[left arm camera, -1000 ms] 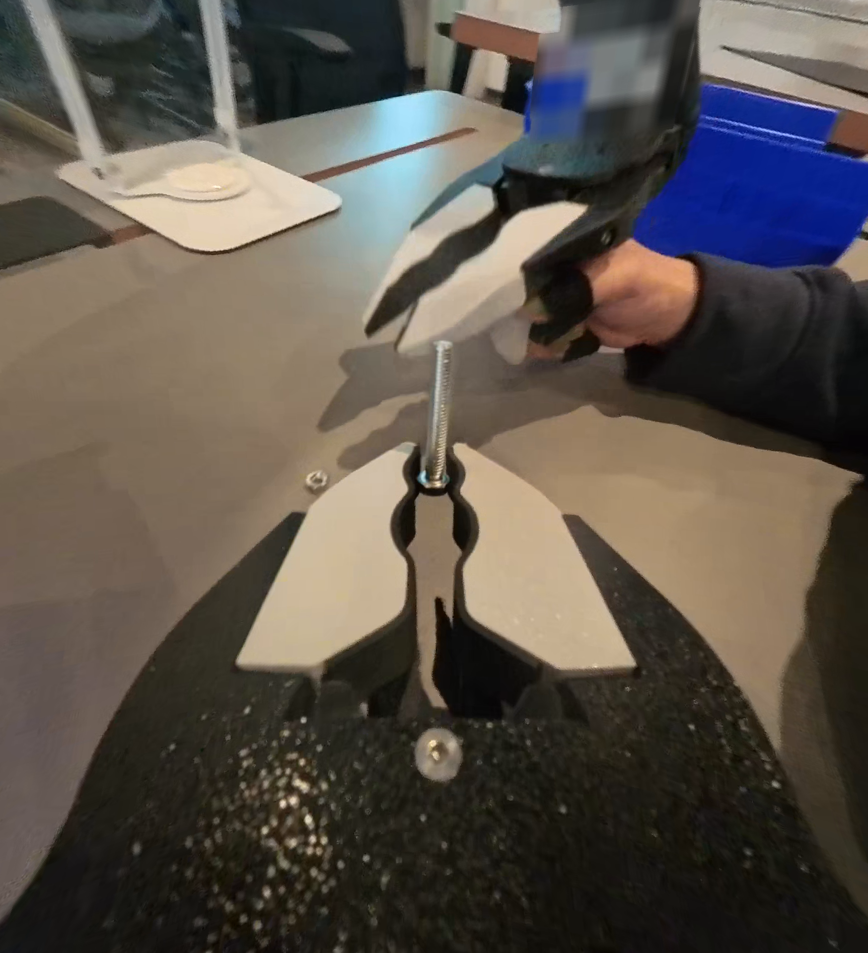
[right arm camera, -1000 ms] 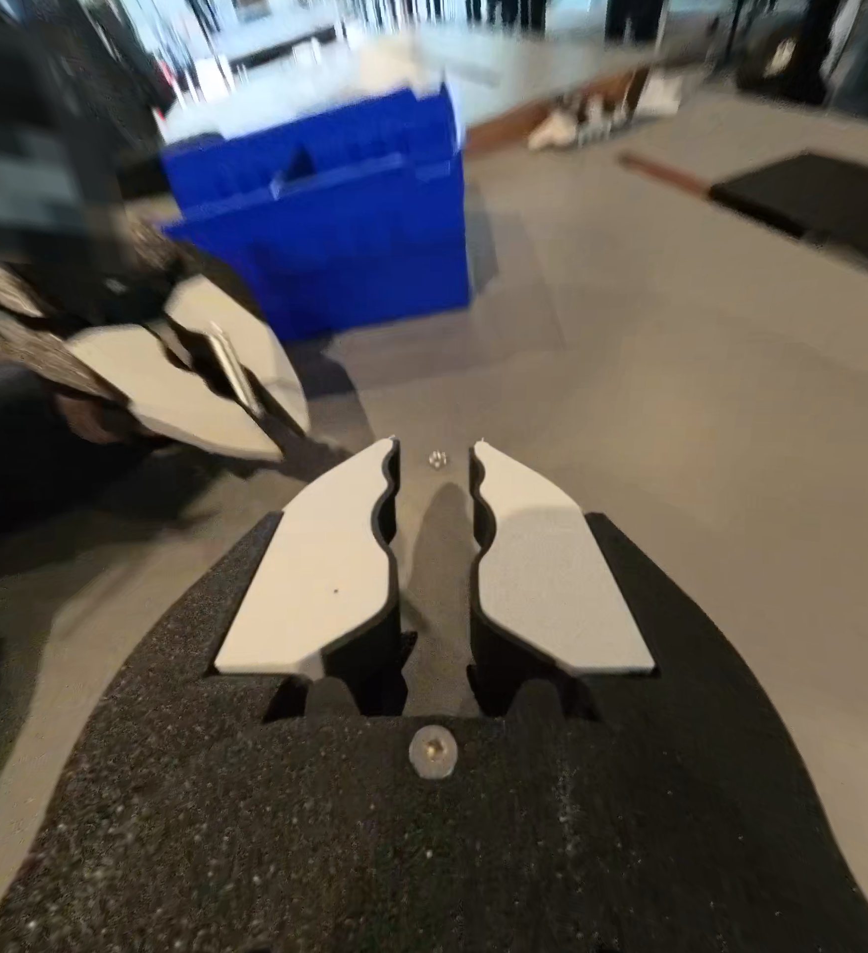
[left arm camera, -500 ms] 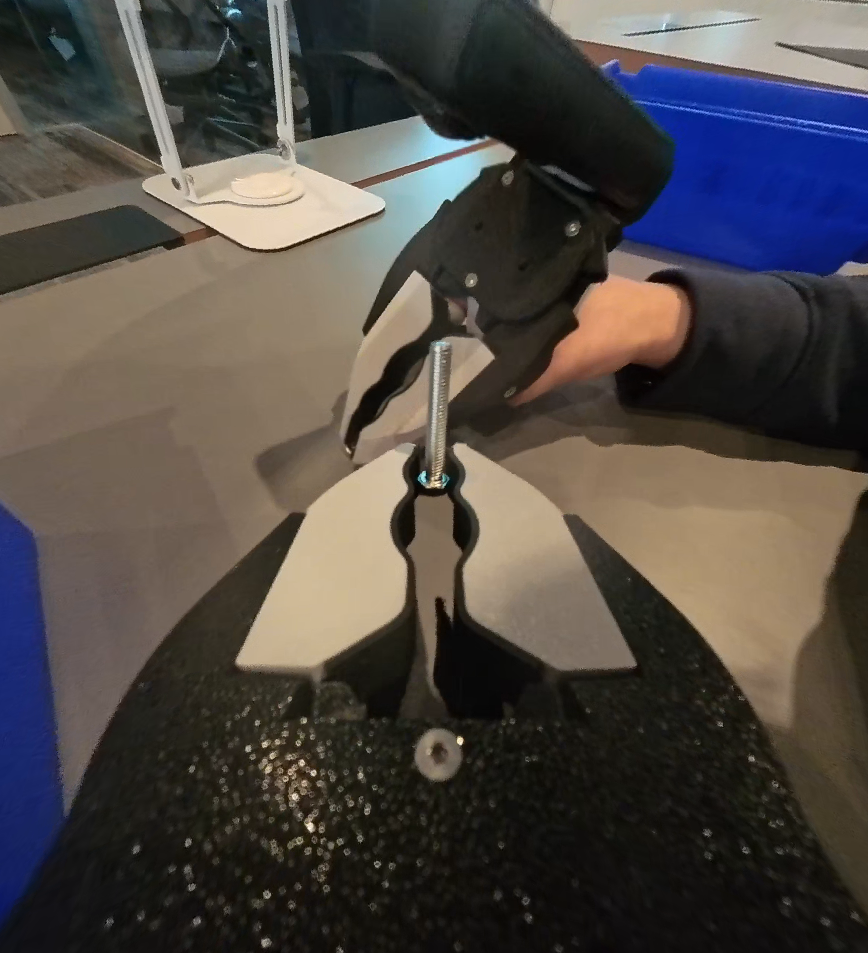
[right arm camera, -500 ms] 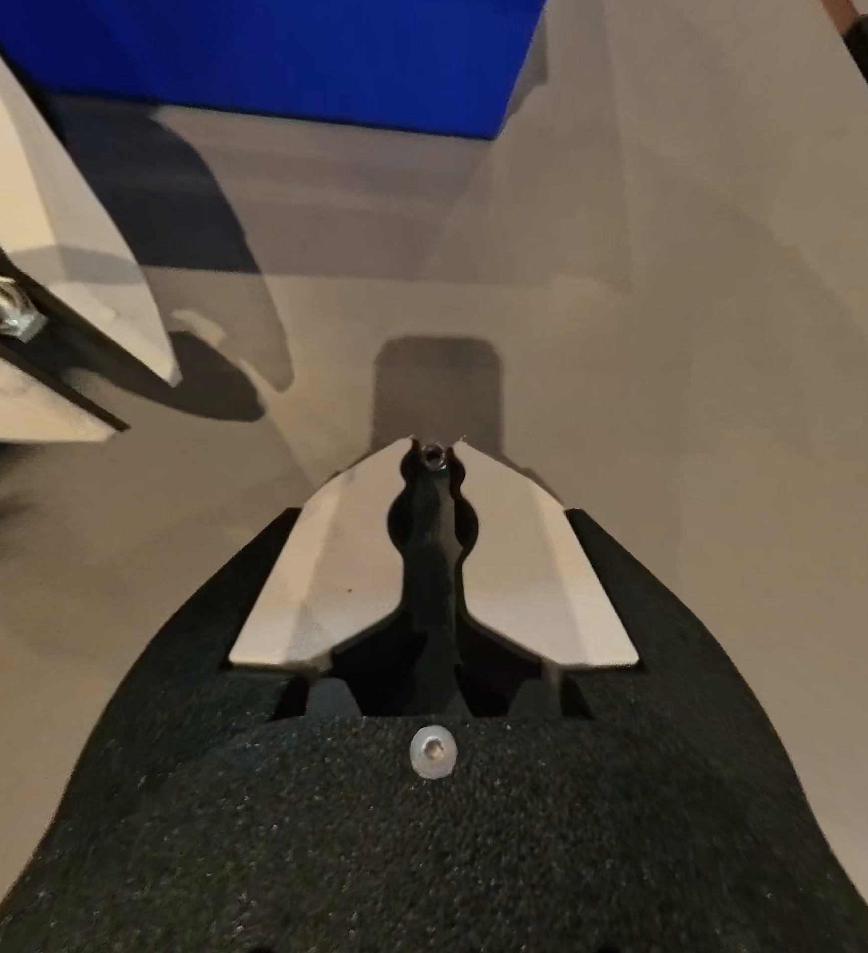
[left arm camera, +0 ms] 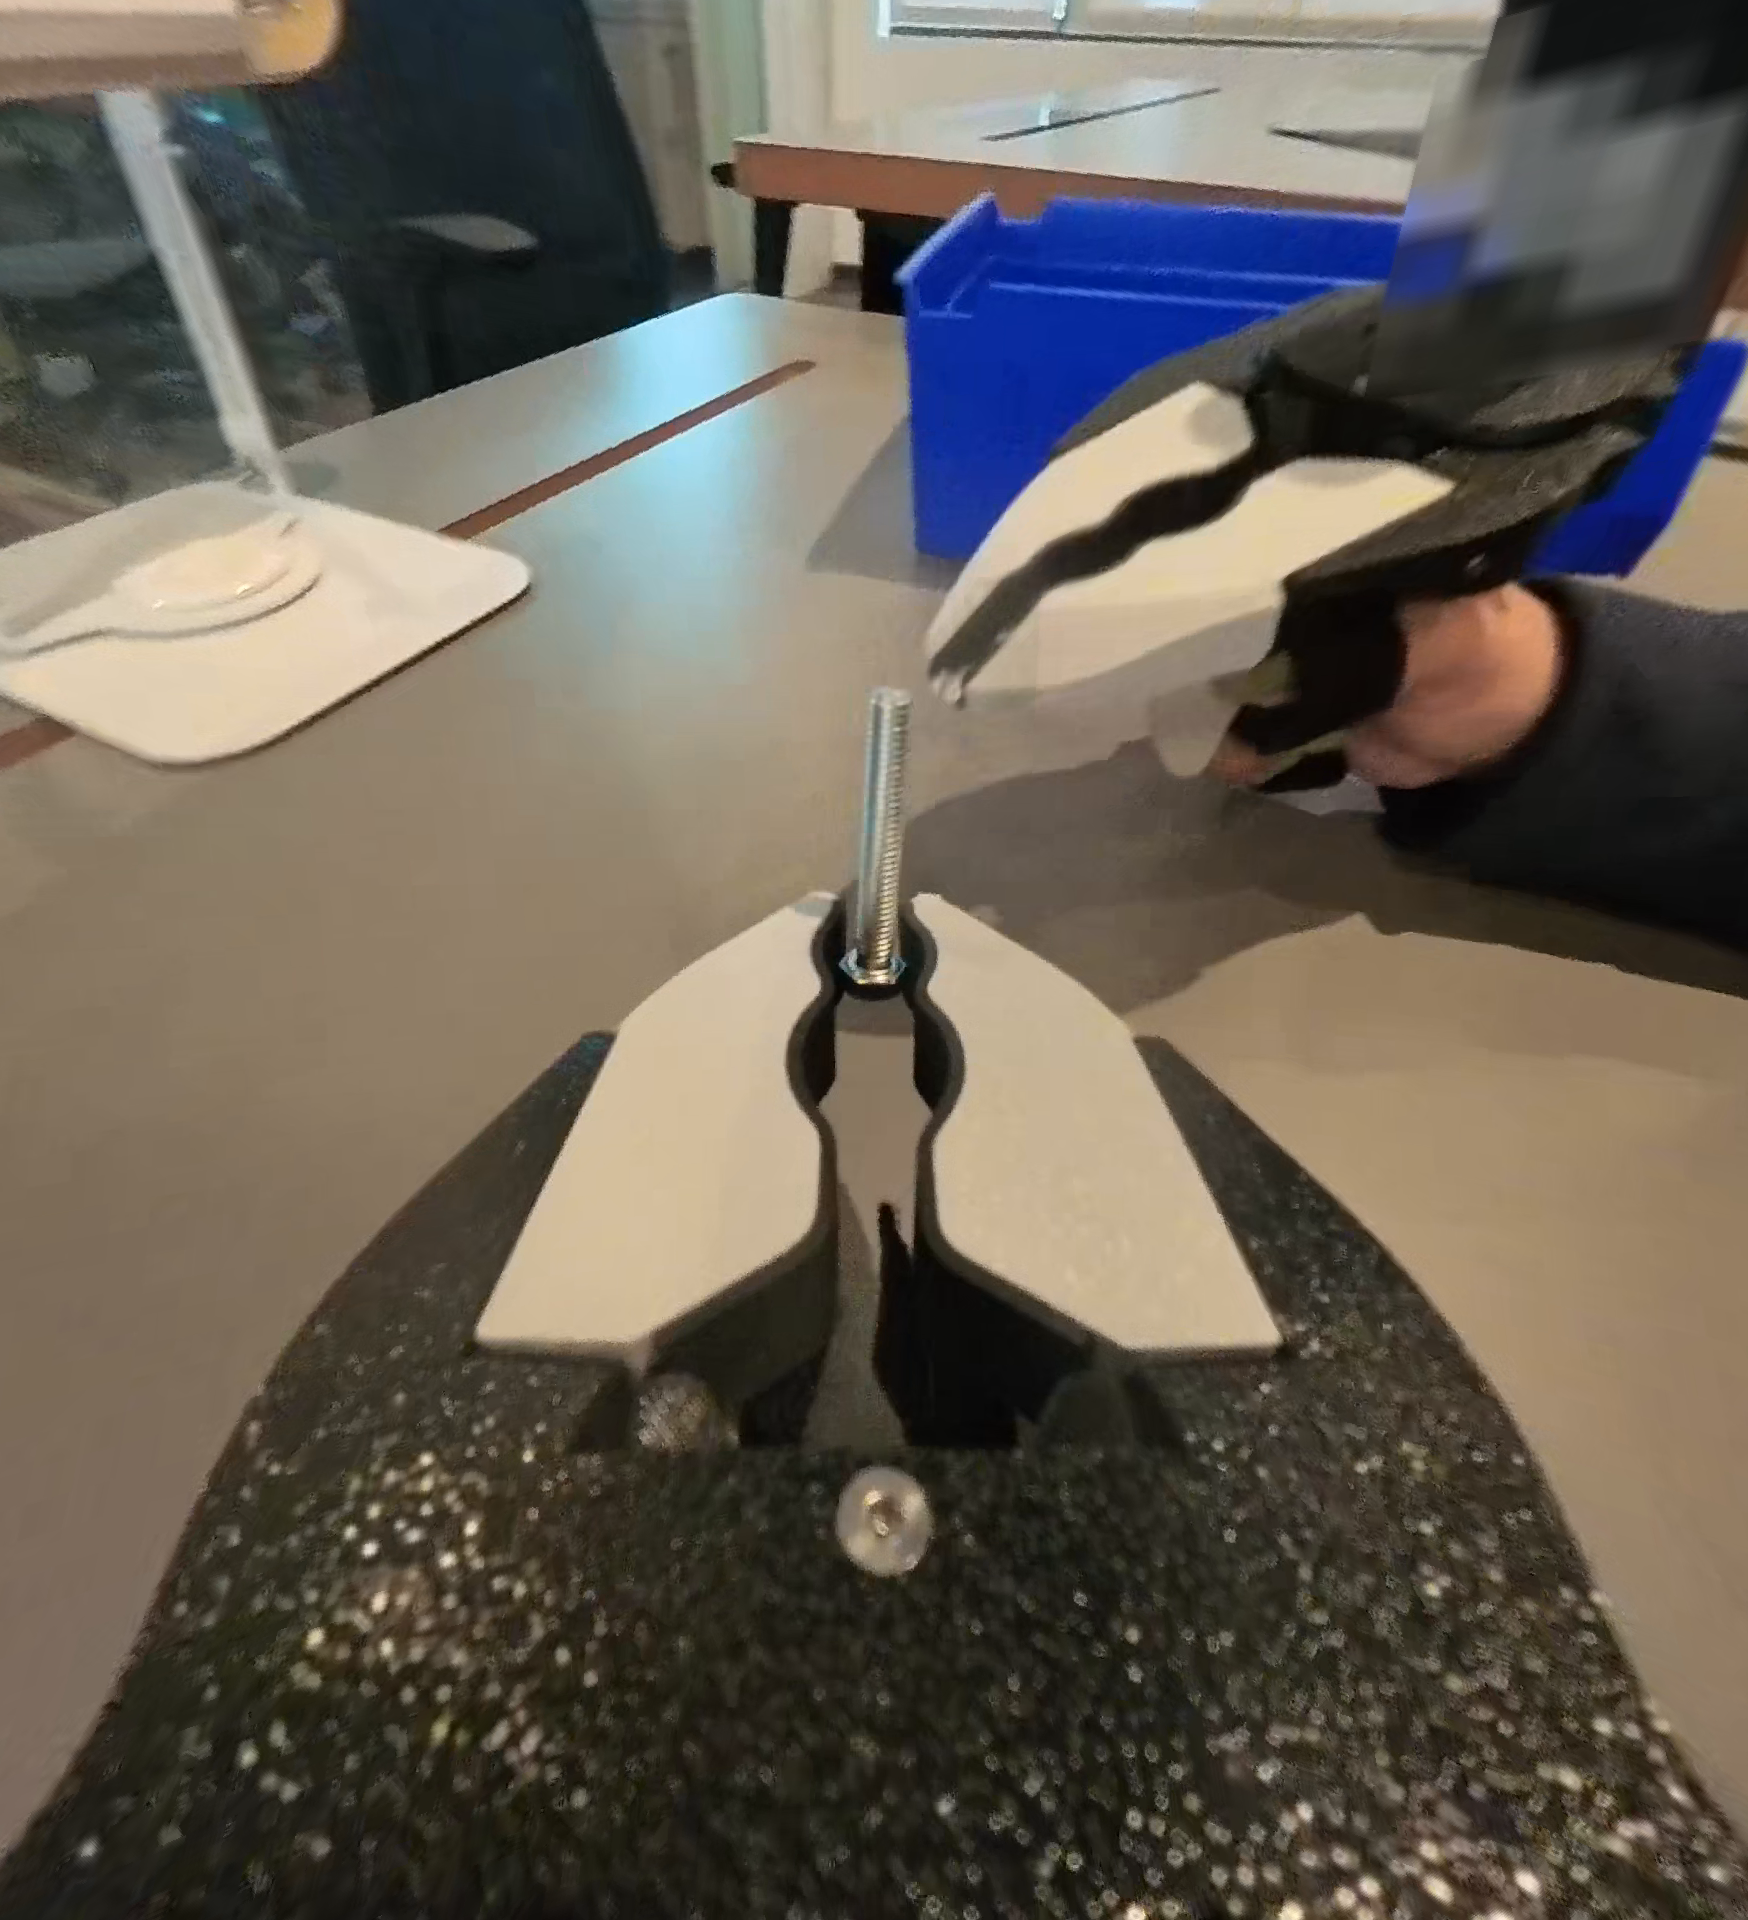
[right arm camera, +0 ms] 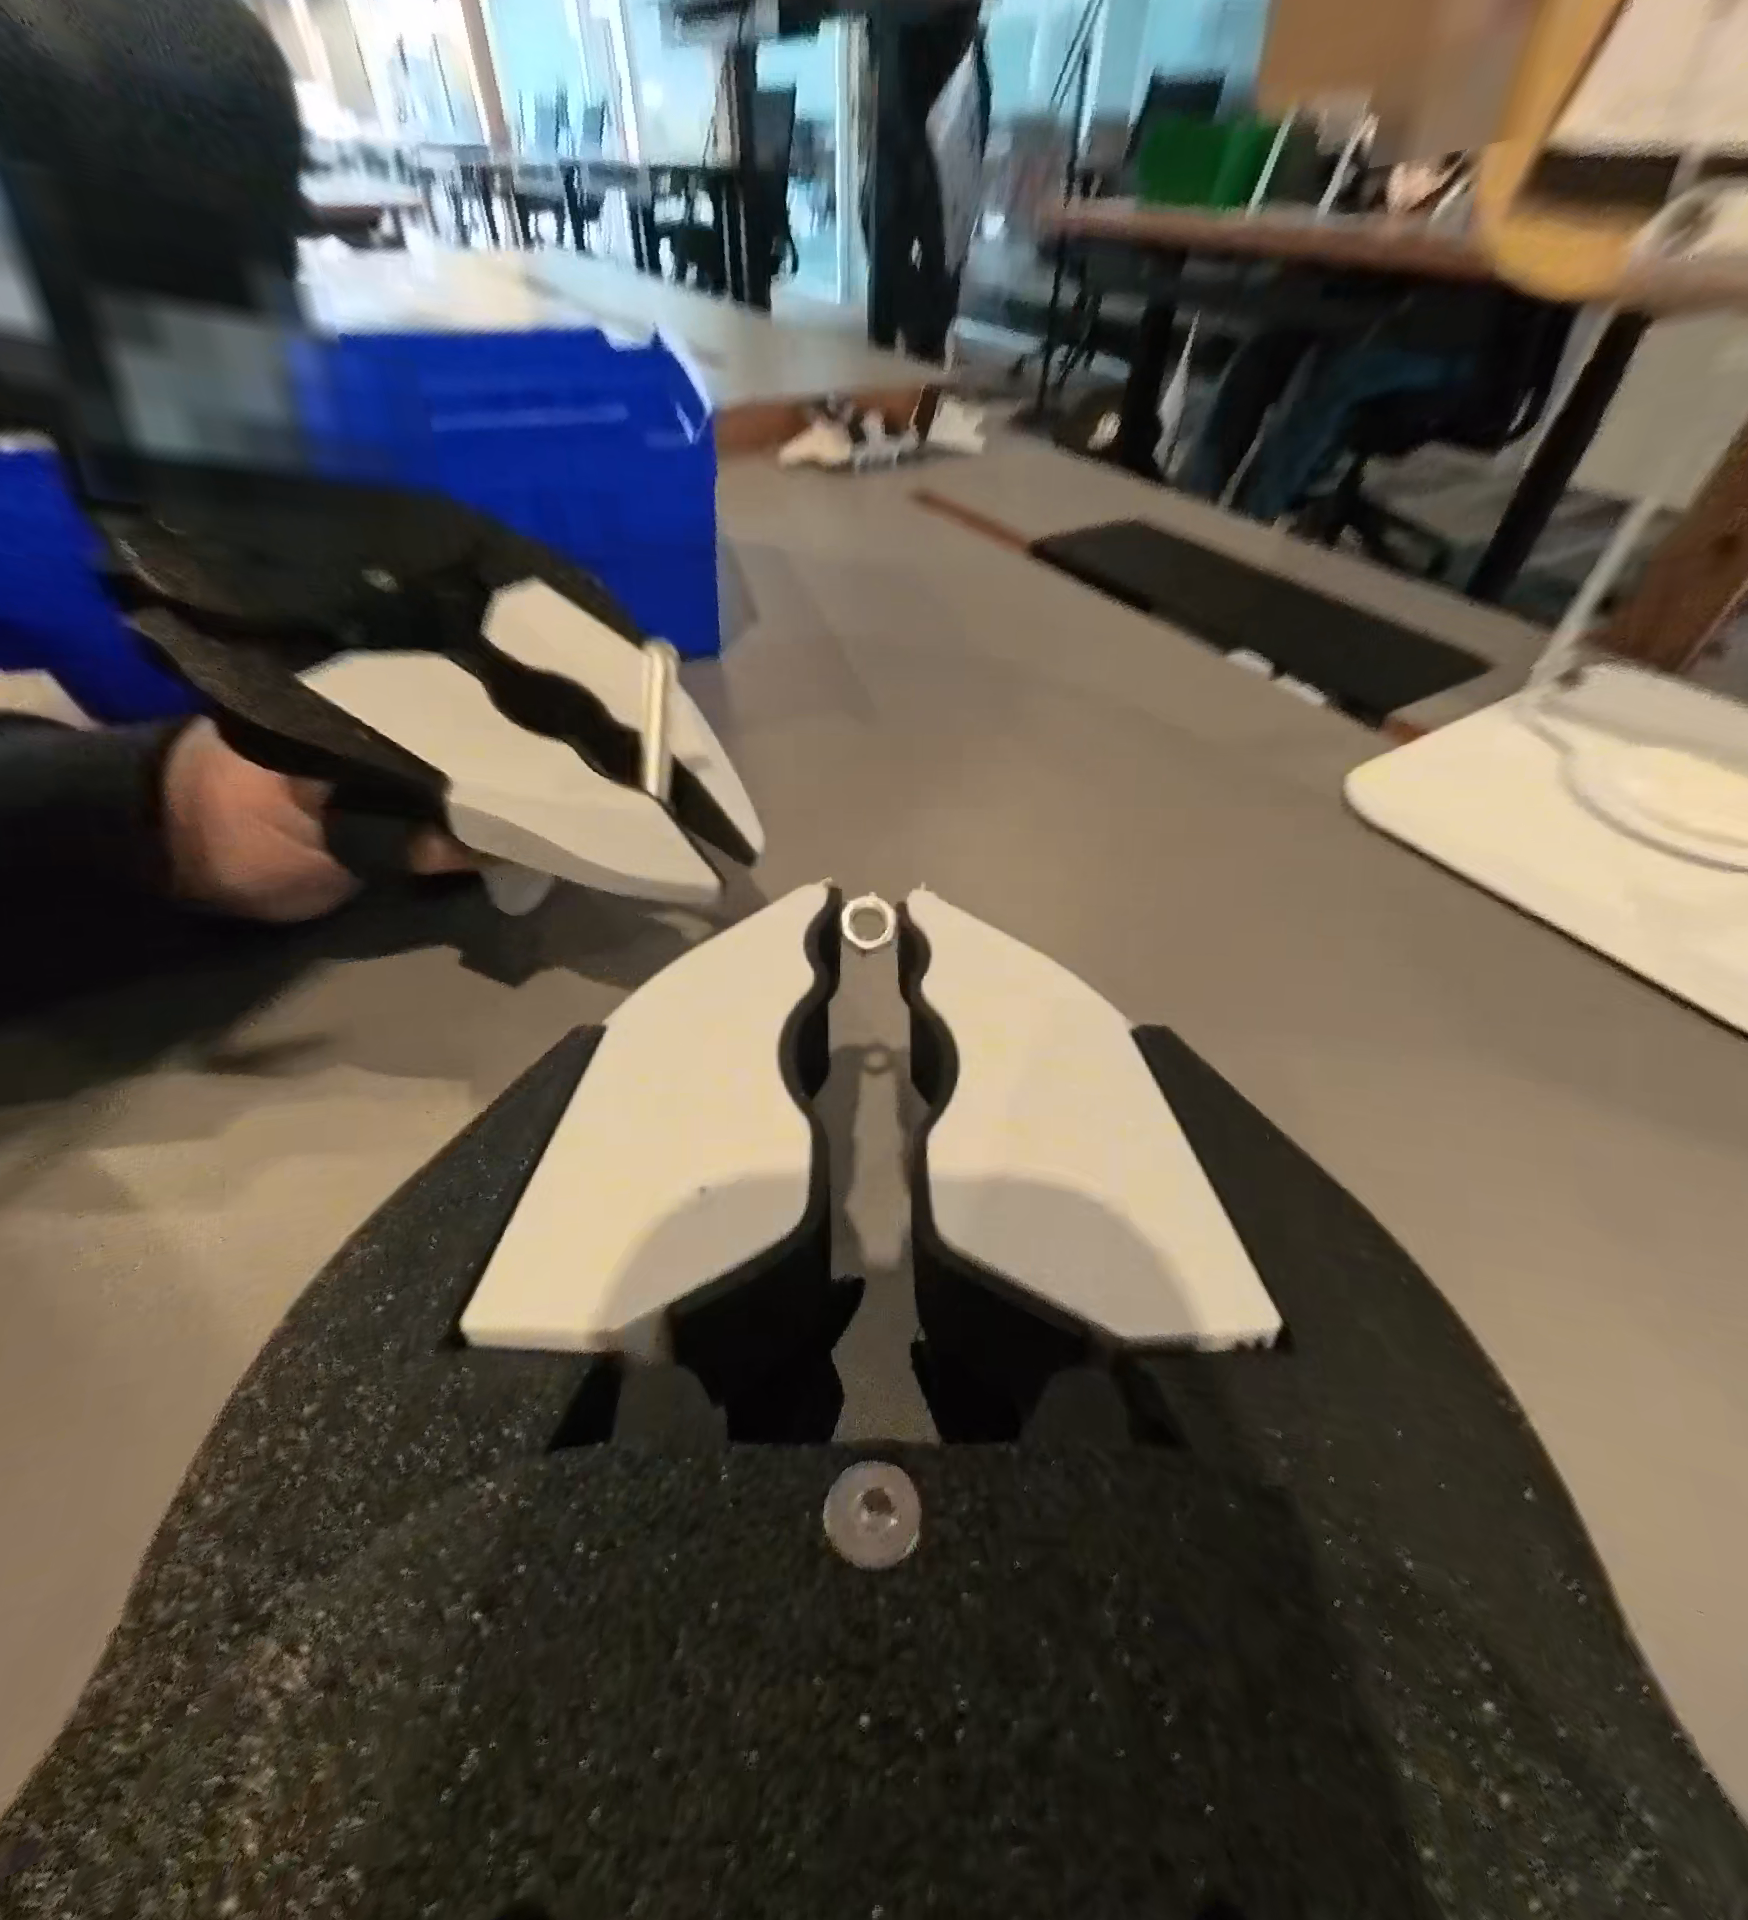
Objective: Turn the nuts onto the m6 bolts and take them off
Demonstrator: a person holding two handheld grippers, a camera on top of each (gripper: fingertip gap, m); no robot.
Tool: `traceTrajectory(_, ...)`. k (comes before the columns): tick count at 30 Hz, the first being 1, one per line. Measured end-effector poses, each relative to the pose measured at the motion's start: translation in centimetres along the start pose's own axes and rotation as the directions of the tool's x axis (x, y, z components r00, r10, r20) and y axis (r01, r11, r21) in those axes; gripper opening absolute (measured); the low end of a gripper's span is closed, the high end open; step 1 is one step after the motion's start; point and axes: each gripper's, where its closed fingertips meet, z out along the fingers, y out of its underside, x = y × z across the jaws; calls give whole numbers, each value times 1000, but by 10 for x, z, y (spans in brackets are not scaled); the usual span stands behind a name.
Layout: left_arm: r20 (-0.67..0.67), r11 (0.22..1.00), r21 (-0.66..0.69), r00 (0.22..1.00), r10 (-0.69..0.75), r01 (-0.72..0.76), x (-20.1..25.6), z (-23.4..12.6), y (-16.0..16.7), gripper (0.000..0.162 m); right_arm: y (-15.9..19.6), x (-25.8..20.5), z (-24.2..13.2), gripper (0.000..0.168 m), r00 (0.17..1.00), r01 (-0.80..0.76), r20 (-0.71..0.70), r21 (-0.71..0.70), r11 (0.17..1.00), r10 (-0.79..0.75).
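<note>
Two grippers in view, both yours. Your left gripper (left arm camera: 872, 940) pinches the bolt (left arm camera: 876, 821) at its head end, right at the fingertips; the threaded shaft stands upright, clear of the table (left arm camera: 330, 935). Same bolt shows in the right wrist view (right arm camera: 658, 717), clamped across that gripper's (right arm camera: 709, 821) tips. Your right gripper (right arm camera: 872, 914) pinches one small nut (right arm camera: 866, 923) between its tips, hole facing the camera, off the table. In the left wrist view that gripper (left arm camera: 953, 665) sits just right of the bolt's top end, near but apart; nut too small and blurred to pick out there. Your hand (left arm camera: 1462, 696) in a dark sleeve wraps the grip.

Containers: one blue bin (left arm camera: 1109, 353) behind the right gripper, on the table, well apart from the bolt. You only see its inner wall from this angle, so contents can't be told. In the right wrist view, the bin (right arm camera: 537, 457) is blurred, inside hidden.

White flat stand base (left arm camera: 226, 623) far left, a clear disc on it.
</note>
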Motion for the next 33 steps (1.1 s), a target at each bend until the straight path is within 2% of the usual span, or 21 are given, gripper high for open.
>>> traceTrajectory(3, -93, 996, -27, 993, 78, -81, 13, 25, -2, 9, -19, 5, -25, 10, 1000, 17, -12, 83, 996, -16)
traceTrajectory(6, -107, 991, -50, 988, 115, -121, 15, 42, -3, 9, -27, 2, -35, 10, 999, 33, 11, 101, 994, -34)
traceTrajectory(14, -172, 957, -83, 950, 262, -278, 36, 47, 7, 9, -24, -20, -34, 10, 988, 132, 81, -22, 991, -130)
traceTrajectory(20, -197, 960, -70, 947, 252, -270, 39, 46, 5, 9, -14, -25, -35, 10, 979, 189, 95, -116, 975, -179)
traceTrajectory(33, -228, 957, -61, 938, 262, -283, 43, 44, 6, 9, -7, -27, -33, 10, 983, 153, 127, -152, 976, -134)
